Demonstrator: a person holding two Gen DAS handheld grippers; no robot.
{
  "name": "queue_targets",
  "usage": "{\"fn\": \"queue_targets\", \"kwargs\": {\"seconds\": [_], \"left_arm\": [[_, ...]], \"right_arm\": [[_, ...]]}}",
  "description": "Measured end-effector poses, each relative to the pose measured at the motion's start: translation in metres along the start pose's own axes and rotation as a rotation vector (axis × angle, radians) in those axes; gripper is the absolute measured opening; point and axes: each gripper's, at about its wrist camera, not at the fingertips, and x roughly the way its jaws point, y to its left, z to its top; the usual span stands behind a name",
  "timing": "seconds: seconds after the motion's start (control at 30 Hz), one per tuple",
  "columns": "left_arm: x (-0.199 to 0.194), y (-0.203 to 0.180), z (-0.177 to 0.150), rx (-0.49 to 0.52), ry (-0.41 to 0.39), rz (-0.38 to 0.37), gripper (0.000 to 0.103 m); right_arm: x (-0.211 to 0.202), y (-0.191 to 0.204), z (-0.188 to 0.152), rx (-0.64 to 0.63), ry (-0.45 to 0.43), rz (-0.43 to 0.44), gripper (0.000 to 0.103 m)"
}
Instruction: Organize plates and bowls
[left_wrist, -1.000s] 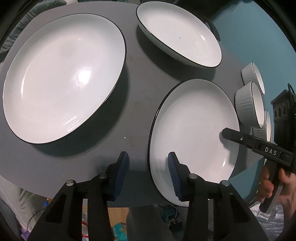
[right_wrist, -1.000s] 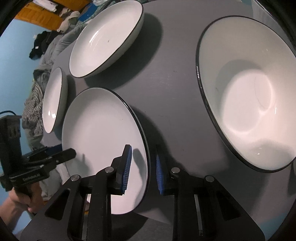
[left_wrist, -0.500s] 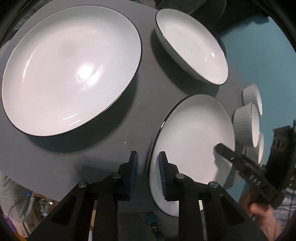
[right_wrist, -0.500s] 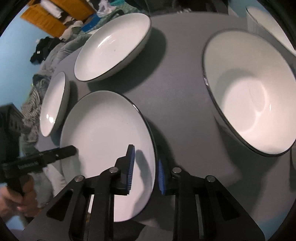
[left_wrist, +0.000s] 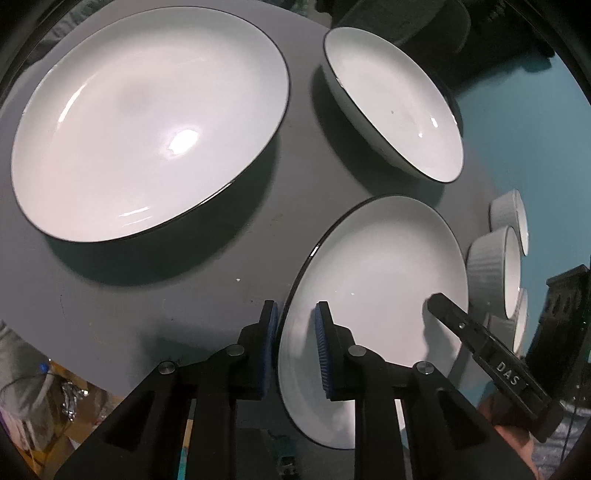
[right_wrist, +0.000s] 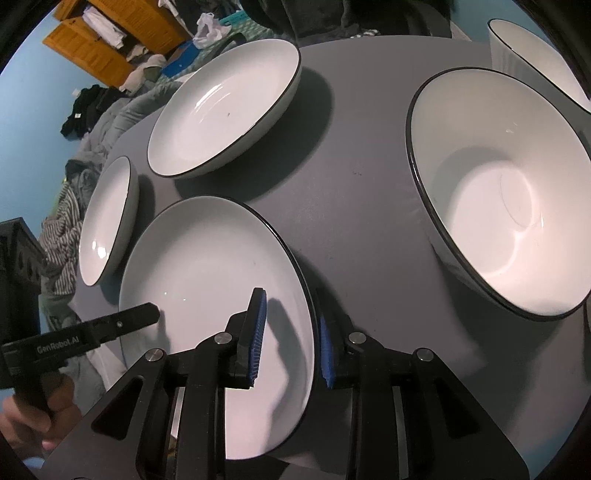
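- The small plate (left_wrist: 376, 280) is sitting on the grey surface (left_wrist: 177, 295), near its front edge.
- The plate's left rim is between the jaws of the left gripper (left_wrist: 295, 349). These jaws have just been closing, and the blue pads (left_wrist: 322, 350) look pressed on the rim.
- The plate's right rim is between the jaws of the right gripper (right_wrist: 290, 338). A gap can be seen beside each pad, so the rim does not look squeezed yet.
- The right jaws should be closed fully before any lift is tried.
- The plate should then be raised flat, with both sides going up together, so it is not tipped or dropped.
- The big plate (left_wrist: 147, 118) is up and left of the left jaws. The deep bowl (right_wrist: 502, 199) is up and right of the right jaws. They should not be bumped.
- The ribbed bowls (left_wrist: 495, 273) are just past the plate's far side and should be kept clear of too.
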Motion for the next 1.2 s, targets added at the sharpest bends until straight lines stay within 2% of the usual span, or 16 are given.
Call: {"fn": "queue_targets", "kwargs": {"seconds": [0.07,0.17,0.5,0.77,0.93,1.2], "left_arm": [[-0.001,-0.001,0.0,-0.001,0.0,0.022,0.019],[-0.003,-0.002,0.002,-0.01,0.006,0.035,0.019],[-0.012,-0.01,0.006,-0.019,0.01,0.046,0.018],[-0.027,-0.012,0.021,-0.002,-0.018,0.024,0.018],[-0.022,-0.01,0.027,0.023,-0.013,0.044,0.018],[-0.032,-0.007,0.023,0.001,-0.024,0.024,0.018]], "right_arm": [[-0.001,-0.002,0.001,0.002,0.013,-0.003,0.028],[0.0,-0.002,0.004,0.006,0.032,-0.018,0.02],[-0.005,-0.007,0.005,0.056,0.052,0.009,0.015],[-0.015,-0.009,0.013,0.085,0.033,0.017,0.015],[-0.009,-0.01,0.013,0.085,0.042,0.021,0.014],[-0.017,0.002,0.016,0.066,0.017,0.028,0.014]]}}
